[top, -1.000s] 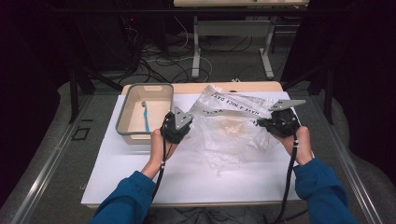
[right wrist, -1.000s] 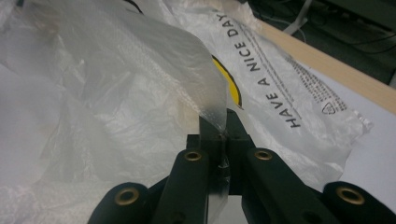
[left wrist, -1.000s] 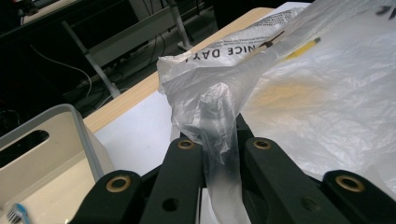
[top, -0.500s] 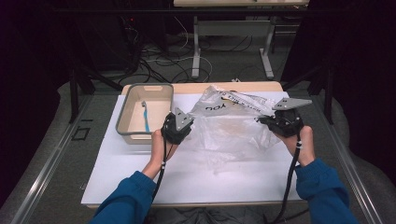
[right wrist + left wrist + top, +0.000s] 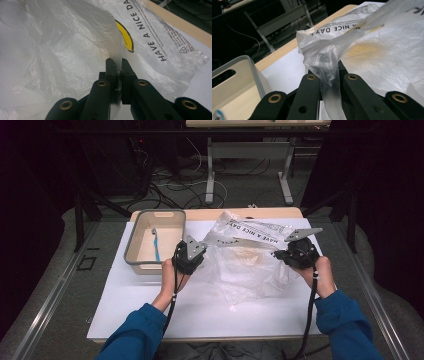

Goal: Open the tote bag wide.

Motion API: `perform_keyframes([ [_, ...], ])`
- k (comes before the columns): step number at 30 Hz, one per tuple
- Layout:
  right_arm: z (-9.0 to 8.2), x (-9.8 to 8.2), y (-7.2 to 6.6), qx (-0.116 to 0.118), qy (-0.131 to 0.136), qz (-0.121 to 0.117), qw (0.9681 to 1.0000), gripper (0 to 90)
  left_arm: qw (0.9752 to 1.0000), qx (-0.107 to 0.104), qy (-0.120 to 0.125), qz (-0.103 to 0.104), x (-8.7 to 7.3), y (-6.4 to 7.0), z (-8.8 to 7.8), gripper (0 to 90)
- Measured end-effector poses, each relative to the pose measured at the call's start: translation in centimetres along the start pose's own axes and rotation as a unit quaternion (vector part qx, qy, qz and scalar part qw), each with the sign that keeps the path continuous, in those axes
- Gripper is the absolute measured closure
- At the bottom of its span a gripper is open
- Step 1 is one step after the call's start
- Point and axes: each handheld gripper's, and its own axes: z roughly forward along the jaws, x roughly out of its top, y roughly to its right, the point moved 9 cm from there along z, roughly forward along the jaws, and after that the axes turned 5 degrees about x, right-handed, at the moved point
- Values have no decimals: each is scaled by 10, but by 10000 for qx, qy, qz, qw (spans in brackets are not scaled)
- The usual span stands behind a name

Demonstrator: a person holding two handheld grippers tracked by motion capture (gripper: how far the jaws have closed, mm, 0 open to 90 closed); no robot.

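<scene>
Pinching the plastic bag (image 5: 250, 257) with the left gripper (image 5: 192, 251), jaws squeezing its edge. Pinching its other side with the right gripper (image 5: 280, 254), above the table (image 5: 150, 305).

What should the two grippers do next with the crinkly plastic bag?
Probably ease the two apart a little to open the bag's mouth wider. The left hand-held gripper and the right hand-held gripper are each shut on a bunched edge of the plastic bag, which hangs slack between them over the white table. The grey bin beside it holds a thin blue thing, perhaps what goes in.
</scene>
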Motion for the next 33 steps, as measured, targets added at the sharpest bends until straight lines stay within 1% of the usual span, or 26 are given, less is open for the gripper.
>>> perform_keyframes([
  [1,3,-3,0,57,-103,18,9999,868,10000,-5,-22,3,-1,0,0,884],
  [3,4,-3,1,60,-98,19,9999,856,10000,-26,-30,4,-1,1,1,884],
  [4,5,-4,-1,131,-124,69,9998,839,10000,-25,-36,20,-2,1,1,886],
  [5,6,-5,-1,132,-176,31,9998,817,10000,-23,-32,18,-2,2,1,886],
  [7,10,-8,-4,254,-273,18,9993,751,10000,-31,-36,4,-2,3,1,888],
  [9,14,-9,-6,284,-332,-80,9990,682,10000,-43,-29,20,-2,4,1,889],
  [10,16,-10,-9,350,-391,-9,9986,634,10000,-68,-40,33,-2,4,1,889],
  [11,18,-9,-9,368,-372,-91,9986,602,10000,-72,-44,37,-2,4,1,889],
  [14,24,-10,-14,436,-472,-81,9979,513,9999,-106,-65,52,-2,6,1,889],
  [17,28,-5,-14,413,-462,-82,9980,495,9999,-103,-63,51,-2,7,2,889],
  [18,29,-2,-14,446,-370,-92,9983,500,9999,-108,-64,58,-2,7,2,889],
  [19,30,1,-14,418,-364,-106,9984,515,9999,-117,-69,58,-2,7,2,888],
  [20,31,2,-12,416,-375,-213,9982,546,9999,-120,-71,60,-2,7,2,888],
  [21,33,4,-12,468,-328,-199,9982,589,9999,-122,-69,62,-3,6,2,888],
  [22,35,4,-13,494,-368,-127,9980,711,9999,-107,-66,63,-3,6,2,888],
  [23,35,4,-13,494,-368,-127,9980,711,9999,-132,-91,56,-3,6,2,888],
  [24,35,4,-12,462,-331,-148,9983,763,9998,-148,-94,73,-4,5,2,886],
  [25,35,4,-13,491,-309,-95,9983,812,9998,-155,-124,72,-5,5,2,884],
  [26,34,5,-13,498,-283,-112,9983,850,9997,-160,-148,74,-6,5,2,881],
  [27,32,5,-12,454,-267,-136,9985,870,9995,-216,-214,96,-7,5,2,875],
  [28,31,7,-13,508,-187,-109,9985,881,9995,-223,-215,85,-7,6,4,865],
  [29,29,7,-13,493,-199,-129,9985,889,9993,-267,-255,92,-9,7,4,856],
  [30,28,9,-14,498,-132,-91,9986,893,9988,-331,-333,100,-10,8,4,847],
  [31,26,10,-14,546,-82,-121,9984,897,9989,-326,-326,61,-11,9,5,836],
  [32,24,11,-14,495,-75,-105,9987,899,9986,-366,-356,120,-12,9,4,825],
  [33,19,13,-15,490,9,-92,9988,900,9986,-383,-356,116,-12,9,4,803],
])
